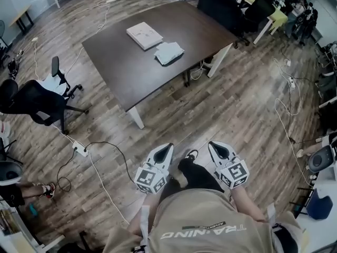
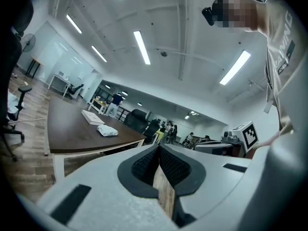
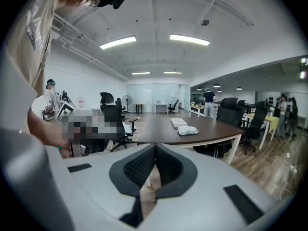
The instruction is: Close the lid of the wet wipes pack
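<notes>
The wet wipes pack (image 1: 169, 52) is a white soft packet lying on a dark brown table (image 1: 121, 62), well ahead of me across the wood floor. Beside it lies a flat white box (image 1: 144, 35). Both grippers are held low in front of the person's body, far from the table. The left gripper (image 1: 168, 147) is shut with nothing in it, and so is the right gripper (image 1: 212, 145). The left gripper view shows its closed gripper (image 2: 159, 149) and the pack (image 2: 107, 131) far off. The right gripper view shows the closed gripper (image 3: 155, 148) and the pack (image 3: 187, 130) on the table.
A black office chair (image 1: 37, 101) and a second chair (image 1: 57, 78) stand at the left. A power strip (image 1: 80, 149) with cables lies on the floor ahead left. Black chairs (image 1: 226, 1) crowd the table's far right corner. Cables (image 1: 287, 115) trail along the right.
</notes>
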The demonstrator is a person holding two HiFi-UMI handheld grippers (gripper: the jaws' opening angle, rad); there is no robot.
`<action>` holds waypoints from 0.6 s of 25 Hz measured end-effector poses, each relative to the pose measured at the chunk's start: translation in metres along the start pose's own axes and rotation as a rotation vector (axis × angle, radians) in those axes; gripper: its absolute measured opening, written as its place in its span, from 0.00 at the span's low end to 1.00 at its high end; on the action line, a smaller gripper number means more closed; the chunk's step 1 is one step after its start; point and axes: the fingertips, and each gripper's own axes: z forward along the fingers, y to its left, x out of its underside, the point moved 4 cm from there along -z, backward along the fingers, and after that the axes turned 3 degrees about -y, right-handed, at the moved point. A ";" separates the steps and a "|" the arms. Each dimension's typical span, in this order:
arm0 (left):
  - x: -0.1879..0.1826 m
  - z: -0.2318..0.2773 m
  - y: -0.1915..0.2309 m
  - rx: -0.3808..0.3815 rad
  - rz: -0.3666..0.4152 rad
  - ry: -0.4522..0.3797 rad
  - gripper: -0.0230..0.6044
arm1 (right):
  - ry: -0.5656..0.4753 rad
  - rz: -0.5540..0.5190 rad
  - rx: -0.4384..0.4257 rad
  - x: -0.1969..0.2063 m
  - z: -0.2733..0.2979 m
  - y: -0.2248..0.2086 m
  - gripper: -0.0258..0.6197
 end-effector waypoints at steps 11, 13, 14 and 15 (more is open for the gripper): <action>-0.015 0.055 0.018 -0.033 -0.027 0.055 0.05 | -0.092 0.104 -0.058 -0.015 0.066 -0.061 0.06; -0.030 0.081 0.015 -0.012 -0.080 0.013 0.05 | -0.066 0.036 -0.055 -0.009 0.064 -0.076 0.06; -0.039 0.095 0.014 -0.002 -0.084 -0.005 0.05 | -0.048 -0.007 -0.054 -0.005 0.064 -0.083 0.06; -0.046 0.110 0.012 0.005 -0.070 -0.013 0.05 | -0.038 -0.040 -0.058 -0.003 0.065 -0.091 0.06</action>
